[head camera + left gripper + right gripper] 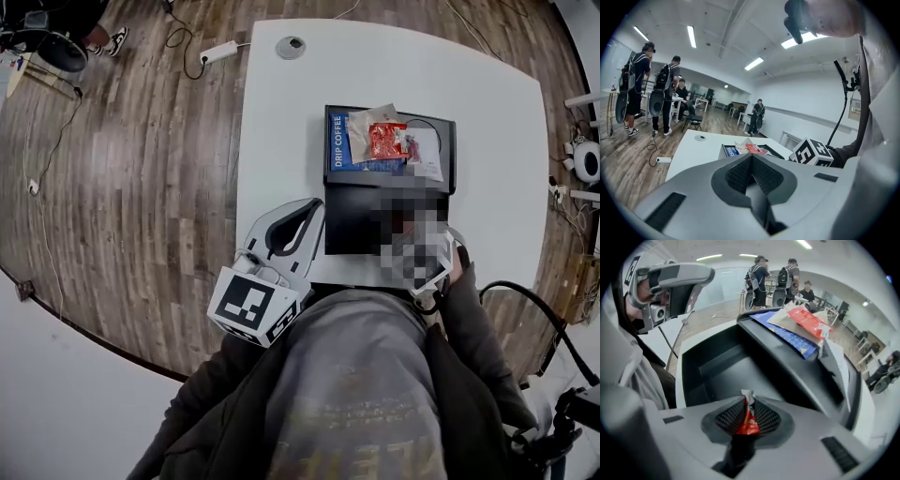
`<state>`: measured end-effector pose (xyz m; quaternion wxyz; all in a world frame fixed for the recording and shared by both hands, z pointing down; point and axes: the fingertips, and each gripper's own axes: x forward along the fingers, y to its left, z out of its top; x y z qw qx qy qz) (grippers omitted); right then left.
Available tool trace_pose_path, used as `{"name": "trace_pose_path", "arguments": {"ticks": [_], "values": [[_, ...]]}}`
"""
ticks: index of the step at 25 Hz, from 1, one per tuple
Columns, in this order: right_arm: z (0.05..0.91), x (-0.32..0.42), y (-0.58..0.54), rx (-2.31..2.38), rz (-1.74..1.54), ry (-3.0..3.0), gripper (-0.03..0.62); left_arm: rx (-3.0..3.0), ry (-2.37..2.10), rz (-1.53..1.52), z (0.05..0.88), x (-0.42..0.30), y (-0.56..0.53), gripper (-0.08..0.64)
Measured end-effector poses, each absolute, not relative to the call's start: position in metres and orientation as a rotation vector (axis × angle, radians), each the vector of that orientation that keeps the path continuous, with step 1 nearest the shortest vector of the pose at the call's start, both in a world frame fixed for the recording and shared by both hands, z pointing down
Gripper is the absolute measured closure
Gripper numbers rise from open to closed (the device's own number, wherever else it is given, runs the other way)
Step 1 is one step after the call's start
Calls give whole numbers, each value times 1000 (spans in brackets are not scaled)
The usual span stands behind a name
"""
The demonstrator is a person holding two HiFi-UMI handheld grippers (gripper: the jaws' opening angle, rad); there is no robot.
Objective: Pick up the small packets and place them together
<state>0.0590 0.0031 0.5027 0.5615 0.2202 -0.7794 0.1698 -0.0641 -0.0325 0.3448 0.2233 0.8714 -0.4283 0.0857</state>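
Note:
My right gripper (pixel 747 401) is shut on a small red packet (pixel 749 420), its white crimped end poking out above the pads, just over the empty near compartment of a black tray (pixel 726 366). The far compartment holds a pile: a blue drip-coffee packet (pixel 342 145), a brown packet (pixel 366 127), a red packet (pixel 384 141) and a white one (pixel 427 155). In the head view a mosaic patch hides most of the right gripper. My left gripper (pixel 314 211) hovers at the table's near left, beside the tray (pixel 347 234), jaws together with nothing between them (pixel 751 157).
The white table (pixel 487 112) has a round cable grommet (pixel 291 47) at its far edge. A power strip (pixel 217 52) and cables lie on the wooden floor to the left. Several people (pixel 637 89) stand further back in the room.

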Motion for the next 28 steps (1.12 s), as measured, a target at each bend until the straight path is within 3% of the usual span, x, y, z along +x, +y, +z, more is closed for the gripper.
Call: {"name": "trace_pose_path", "arguments": {"ticks": [15, 23, 28], "values": [[418, 37, 0, 634, 355, -2051, 531, 2521, -1130, 206, 320, -50, -31, 557], [345, 86, -70, 978, 264, -2103, 531, 2516, -1130, 208, 316, -45, -35, 557], [352, 109, -109, 1045, 264, -2057, 531, 2466, -1180, 230, 324, -54, -41, 557]]}}
